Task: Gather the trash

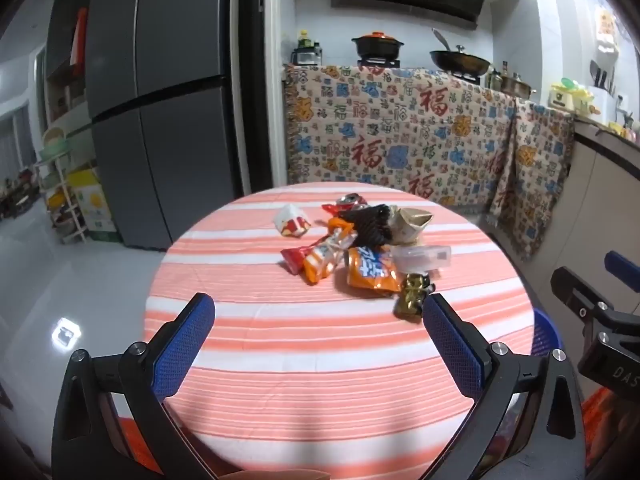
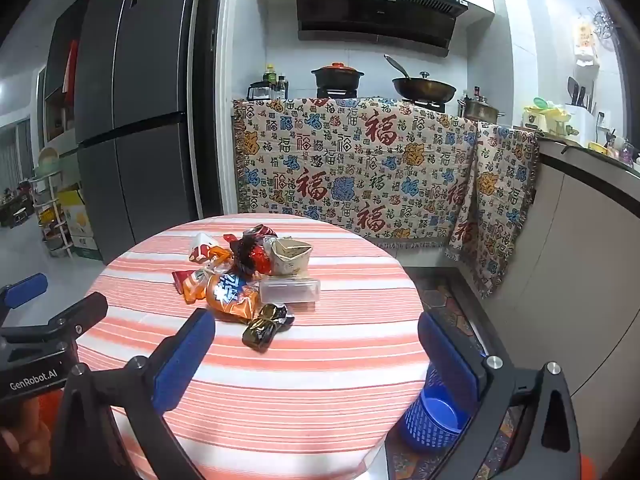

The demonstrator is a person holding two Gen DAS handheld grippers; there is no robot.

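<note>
Both grippers hover over the near edge of the round striped counter [image 2: 280,380]. The left gripper [image 1: 318,322] has its jaws spread wide and empty; the right gripper [image 2: 316,340] likewise has its jaws apart, holding nothing.

A blue slotted bin [image 2: 434,420] stands on the floor at lower right of the right wrist view, just beside the counter edge (judged the likely destination).

The trash sits in one pile at frame centre. Nearest is a gold-and-black foil wrapper [image 2: 262,328], lying slightly apart from the rest. Behind it is an orange snack bag [image 2: 232,294], touching a clear plastic box [image 2: 290,290]. Farther back are a crumpled paper carton [image 2: 290,258], a crushed can [image 2: 260,232] and a red-and-white paper carton [image 2: 202,246].

Judgement: all items appear light. Foil and film will be slippery and will crumple; pinch at a raised fold or sealed edge. The box looks stiff; grip across its narrow width. The foil wrapper offers the clearest access.
</note>
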